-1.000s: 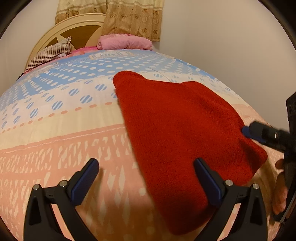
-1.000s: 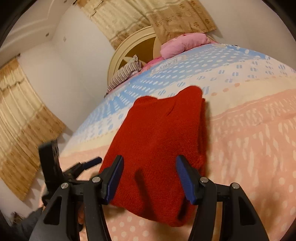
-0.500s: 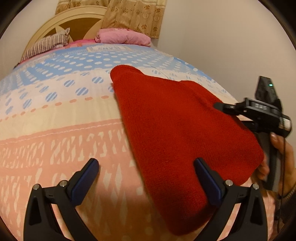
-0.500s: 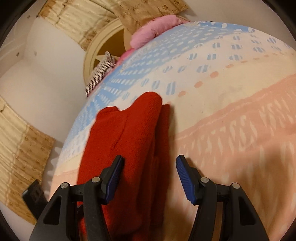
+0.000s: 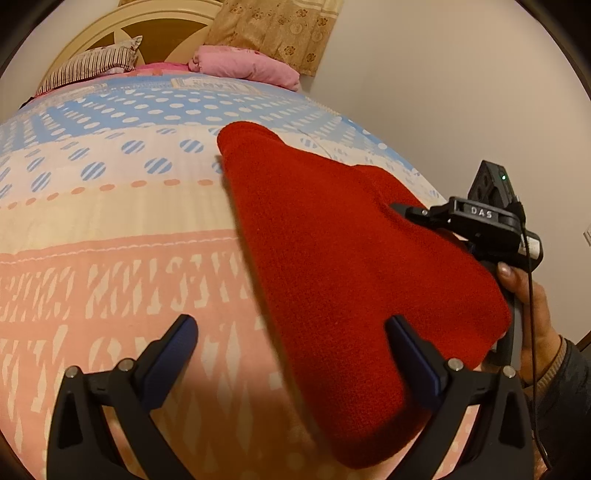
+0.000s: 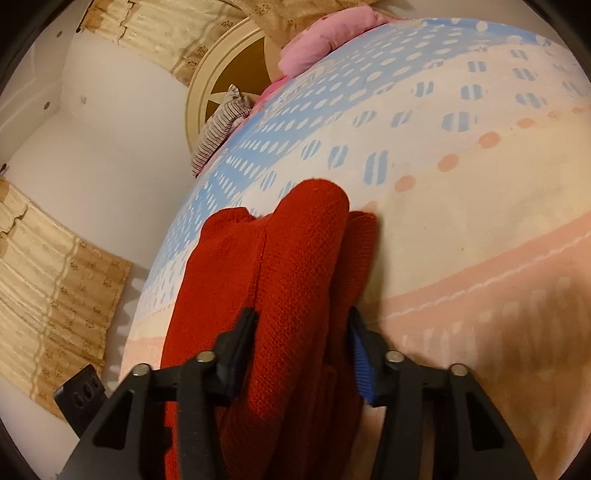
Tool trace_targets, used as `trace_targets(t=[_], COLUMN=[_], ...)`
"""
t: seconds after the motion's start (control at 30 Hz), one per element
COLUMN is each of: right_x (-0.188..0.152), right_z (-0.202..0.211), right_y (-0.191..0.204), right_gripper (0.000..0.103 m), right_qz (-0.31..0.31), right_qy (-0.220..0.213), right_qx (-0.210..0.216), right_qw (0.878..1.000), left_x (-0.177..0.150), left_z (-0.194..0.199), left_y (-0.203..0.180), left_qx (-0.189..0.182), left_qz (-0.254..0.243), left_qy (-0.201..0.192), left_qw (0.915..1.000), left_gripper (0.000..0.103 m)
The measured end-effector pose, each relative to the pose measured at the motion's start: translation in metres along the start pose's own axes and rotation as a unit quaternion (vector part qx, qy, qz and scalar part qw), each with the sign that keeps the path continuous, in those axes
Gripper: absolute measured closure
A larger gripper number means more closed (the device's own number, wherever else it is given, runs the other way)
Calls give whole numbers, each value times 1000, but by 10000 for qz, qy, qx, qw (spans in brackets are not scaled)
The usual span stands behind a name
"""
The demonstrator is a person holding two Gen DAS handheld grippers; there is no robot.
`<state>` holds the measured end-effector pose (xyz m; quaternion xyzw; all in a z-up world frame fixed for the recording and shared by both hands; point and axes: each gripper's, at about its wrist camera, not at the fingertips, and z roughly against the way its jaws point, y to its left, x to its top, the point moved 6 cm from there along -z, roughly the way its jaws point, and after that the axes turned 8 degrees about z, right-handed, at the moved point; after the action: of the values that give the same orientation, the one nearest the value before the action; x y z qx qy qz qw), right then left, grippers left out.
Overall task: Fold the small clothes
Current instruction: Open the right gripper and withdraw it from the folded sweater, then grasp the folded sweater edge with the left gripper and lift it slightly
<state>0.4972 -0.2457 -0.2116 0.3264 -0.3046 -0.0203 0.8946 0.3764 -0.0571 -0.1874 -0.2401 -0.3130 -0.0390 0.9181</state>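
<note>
A red knit garment (image 5: 343,258) lies folded on the patterned bedspread (image 5: 110,229). My left gripper (image 5: 291,354) is open and empty above the bed, its right finger over the garment's near edge. My right gripper (image 6: 303,347) has its jaws closed in around a raised fold of the red garment (image 6: 295,266), gripping its edge. In the left wrist view the right gripper (image 5: 476,221) reaches onto the garment's right side, held by a hand (image 5: 528,306).
A pink pillow (image 5: 247,68) and a striped pillow (image 5: 92,66) lie at the cream headboard (image 5: 159,29) far back. Curtains (image 6: 55,266) hang along the wall. The bed's right edge runs close to the wall.
My right gripper has moved forward onto the garment's edge and its jaws have narrowed around a fold of it. The left gripper has stayed open, shifting slightly nearer.
</note>
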Motion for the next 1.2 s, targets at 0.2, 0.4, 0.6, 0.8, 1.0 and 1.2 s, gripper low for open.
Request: trace_targets(t=[0.2,0.4,0.6,0.8,1.0,1.2], right_x=[-8,-10,-11,-16,-27,-38], right_z=[3,13,28,48,71,107], right_y=[4,13,18,32,40,41], right_gripper=[70,73,75,75,75,76], right_qz=[82,312,278,371,445,424], right_qy=[-118,-405,-643,-790,-921,-1122], right_qx=[69,43,129,182,208,167], right_qw=[9999,9987,9975,9960,9945,9926], left_x=[-3,-11,-11,-13,-16,-22], left_z=[0,0,13,26,44,53], left_y=[-9,-18,-28,-37,-57,-78], left_qx=[-238,-651,-428,-445,-694,-965], left_qz=[-43,429,265,311,195,93], left_qy=[117,264,85,20,-76,-99], left_qw=[9996,9966,9987,9985,9974,9952], left_gripper=[18,49,63,67,68,68])
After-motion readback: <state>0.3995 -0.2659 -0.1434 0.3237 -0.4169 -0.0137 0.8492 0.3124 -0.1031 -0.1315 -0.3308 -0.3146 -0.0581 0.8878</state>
